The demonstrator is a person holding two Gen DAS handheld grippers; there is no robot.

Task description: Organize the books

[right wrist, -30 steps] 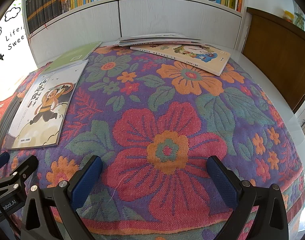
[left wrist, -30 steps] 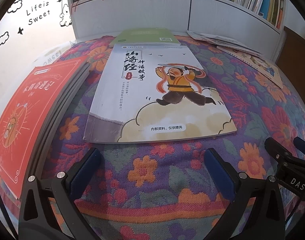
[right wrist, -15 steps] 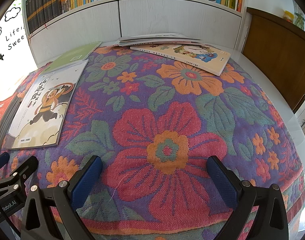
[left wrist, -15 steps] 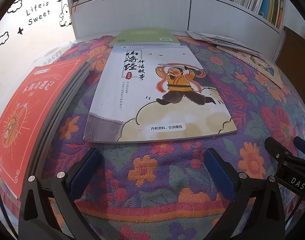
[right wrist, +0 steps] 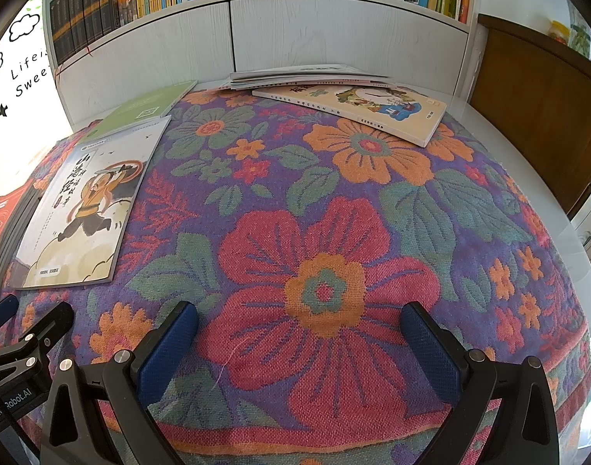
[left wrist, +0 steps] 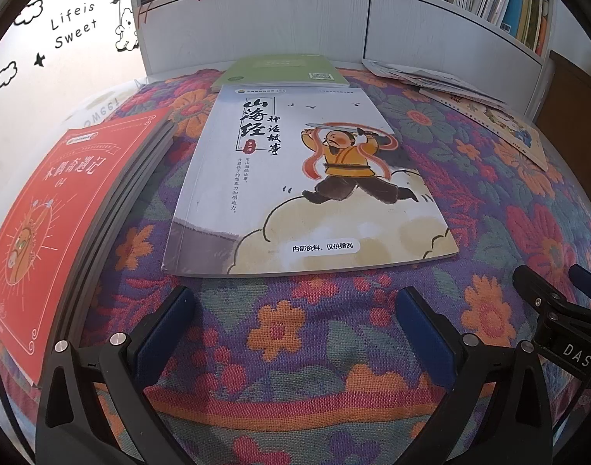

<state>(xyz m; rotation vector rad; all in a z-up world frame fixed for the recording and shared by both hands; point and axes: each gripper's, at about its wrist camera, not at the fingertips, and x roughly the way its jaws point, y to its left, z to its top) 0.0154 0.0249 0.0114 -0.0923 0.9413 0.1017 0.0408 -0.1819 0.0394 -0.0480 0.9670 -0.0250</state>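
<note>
A white book with a running cartoon figure (left wrist: 307, 186) lies flat on the flowered cloth (left wrist: 295, 329), just beyond my open left gripper (left wrist: 295, 321). Behind it a green book (left wrist: 279, 69) lies partly under its far edge. A red book (left wrist: 55, 209) tops a stack at the left. At the back right lie a cream picture book (right wrist: 357, 112) and a pile of thin booklets (right wrist: 307, 77). My right gripper (right wrist: 299, 337) hovers open over the big red flower, holding nothing. The white book (right wrist: 86, 209) is to its left.
A white bookcase (right wrist: 334, 31) with a full row of upright books stands along the back. A brown wooden cabinet (right wrist: 535, 116) is at the right. The cloth's right side drops to a white table edge (right wrist: 559, 201). Each gripper shows at the edge of the other's view.
</note>
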